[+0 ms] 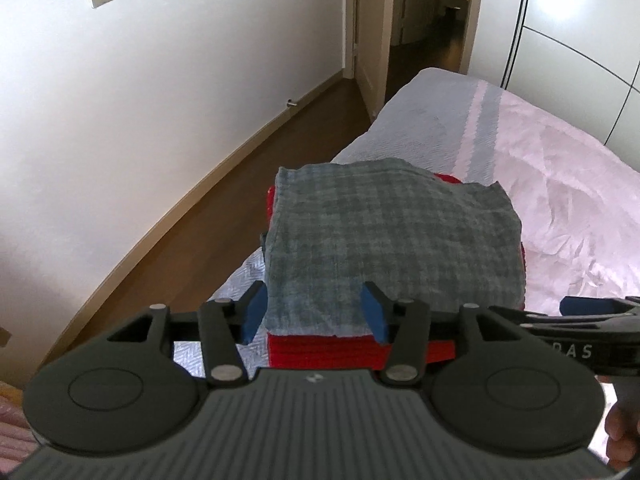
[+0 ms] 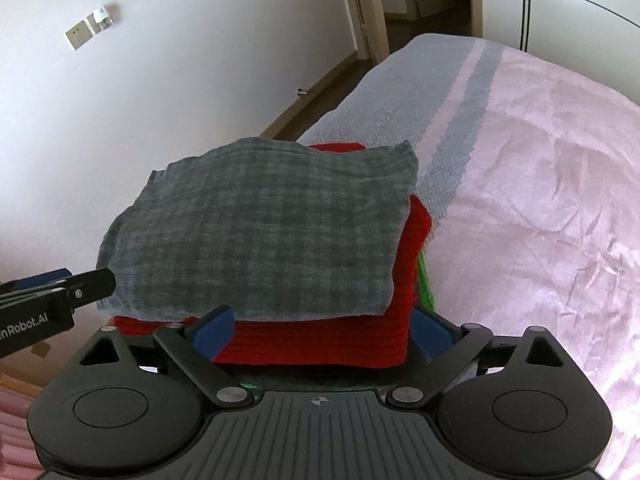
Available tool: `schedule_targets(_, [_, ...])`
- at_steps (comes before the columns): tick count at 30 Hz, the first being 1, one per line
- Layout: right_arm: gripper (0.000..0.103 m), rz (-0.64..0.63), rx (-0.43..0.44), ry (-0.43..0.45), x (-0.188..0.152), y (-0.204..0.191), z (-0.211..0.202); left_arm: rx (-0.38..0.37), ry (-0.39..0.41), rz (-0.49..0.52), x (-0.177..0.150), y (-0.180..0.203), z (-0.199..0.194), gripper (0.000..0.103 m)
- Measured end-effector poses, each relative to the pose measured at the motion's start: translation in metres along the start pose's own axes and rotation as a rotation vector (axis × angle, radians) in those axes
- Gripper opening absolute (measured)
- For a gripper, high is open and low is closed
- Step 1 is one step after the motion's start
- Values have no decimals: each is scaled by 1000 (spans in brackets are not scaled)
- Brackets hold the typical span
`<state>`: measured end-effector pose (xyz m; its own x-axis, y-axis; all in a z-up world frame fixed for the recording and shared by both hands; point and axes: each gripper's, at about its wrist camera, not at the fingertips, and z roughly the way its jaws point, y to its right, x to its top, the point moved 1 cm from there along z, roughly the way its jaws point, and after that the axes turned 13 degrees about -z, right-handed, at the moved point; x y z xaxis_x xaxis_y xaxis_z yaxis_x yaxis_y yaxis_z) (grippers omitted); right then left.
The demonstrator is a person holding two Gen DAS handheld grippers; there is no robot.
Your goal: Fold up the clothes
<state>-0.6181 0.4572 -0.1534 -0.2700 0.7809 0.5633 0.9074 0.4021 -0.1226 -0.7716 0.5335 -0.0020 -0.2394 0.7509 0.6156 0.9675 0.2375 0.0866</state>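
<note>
Stack of folded clothes on the bed (image 1: pixel 560 168), grey checked cloth (image 1: pixel 384 240) topping a red knit (image 2: pixel 360 340), with left tool (image 1: pixel 314 314) spread at its near edge and right tool (image 2: pixel 320 330) spread around the knit.

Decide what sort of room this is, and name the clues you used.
Probably a bedroom: a bed with a pink cover, a stack of folded clothes on it, and a doorway to a hallway.
</note>
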Motion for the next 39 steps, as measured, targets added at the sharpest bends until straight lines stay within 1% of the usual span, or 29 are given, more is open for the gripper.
schedule_targets(5, [97,-1,-22,-13,-2,0,-8,26,-1,8,-4,5,-8,56])
schedule_targets(13, [98,9,-27,-30,-14,0,-23,36,12,11,-14,9,-23,58])
schedule_targets(14, [98,9,-23,-27,-16,-1,-26,39,14,12,-15,10,-25,62])
schedule_targets(19, [99,26,-5,3,-24,-1,-42,50,59,39,-25,14,-42,75])
schedule_targets(21, [102,25,-10,9,-26,-2,-47,48,71,33,-28,14,-47,76])
schedule_targets(24, [102,9,-33,22,-26,-5,-55,46,70,7,-31,12,-52,76])
schedule_targets(31, [102,-33,-56,59,-29,-11,-72,65,83,-2,-39,13,-63,76])
schedule_targets(39, [102,-27,-61,24,-39,-5,-77,68,62,-8,-50,17,-66,76])
